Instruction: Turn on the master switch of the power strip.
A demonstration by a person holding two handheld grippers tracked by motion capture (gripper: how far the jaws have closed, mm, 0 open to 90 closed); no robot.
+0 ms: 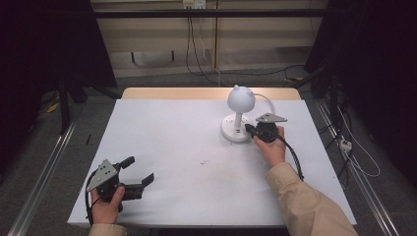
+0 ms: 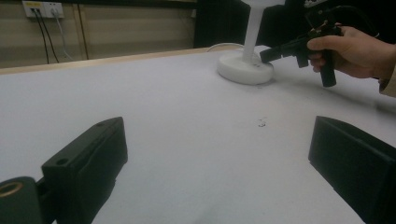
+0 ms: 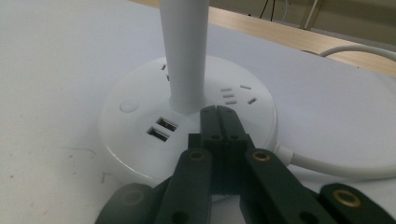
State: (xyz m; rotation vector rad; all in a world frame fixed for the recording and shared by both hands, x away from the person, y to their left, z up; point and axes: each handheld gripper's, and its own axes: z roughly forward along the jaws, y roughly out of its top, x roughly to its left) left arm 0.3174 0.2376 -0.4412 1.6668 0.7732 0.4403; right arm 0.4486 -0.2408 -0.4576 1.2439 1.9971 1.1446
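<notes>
White table (image 1: 172, 147); right tool (image 1: 250, 130) closed over, perhaps touching, lamp base (image 1: 231, 132); left tool (image 1: 138, 171) open.

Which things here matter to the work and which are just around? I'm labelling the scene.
In the job:
- white lamp with socket base
- right tool, shut, tips at the base
- lamp cord

Just around:
- left tool, open, away from the lamp
- wall outlet
- floor cables

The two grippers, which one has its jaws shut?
The right gripper, at the white lamp's round base, has its jaws pressed together. The left gripper, near the table's front-left corner, is spread wide.
</notes>
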